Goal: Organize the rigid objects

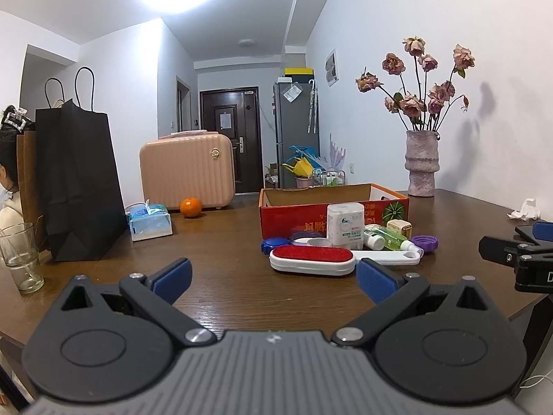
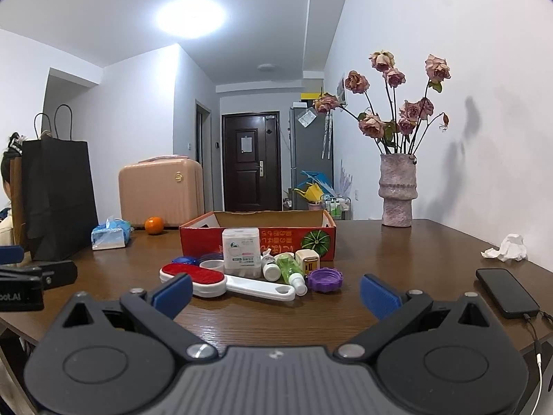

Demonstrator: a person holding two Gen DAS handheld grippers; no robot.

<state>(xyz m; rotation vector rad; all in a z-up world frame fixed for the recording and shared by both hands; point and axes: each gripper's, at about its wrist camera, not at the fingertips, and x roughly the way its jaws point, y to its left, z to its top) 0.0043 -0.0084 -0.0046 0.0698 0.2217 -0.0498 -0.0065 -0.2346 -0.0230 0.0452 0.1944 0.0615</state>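
Home, apartment living/dining area: wooden desk (image 2: 397, 252), vase of dried roses (image 2: 396, 190), pink suitcase (image 2: 157, 190), fridge (image 2: 307, 159) (hallway end), dark entry door (image 2: 250, 160).

a dark wooden table (image 2: 397, 252) fills the foreground of a white-walled flat. a rough stone-coloured vase (image 2: 397, 190) of dried pink roses (image 2: 397, 103) stands near the wall, a crumpled tissue (image 2: 508, 248) close by and a black phone (image 2: 506, 292) on a cable at the table's edge. at the far side sit a pink hard-shell case (image 1: 186, 169), an orange (image 1: 190, 207), a pack of tissues (image 1: 150, 221), a black paper bag (image 1: 77, 183) and an empty glass (image 1: 20, 259). a dark door (image 2: 250, 160) and grey fridge (image 1: 293, 131) close the hallway.
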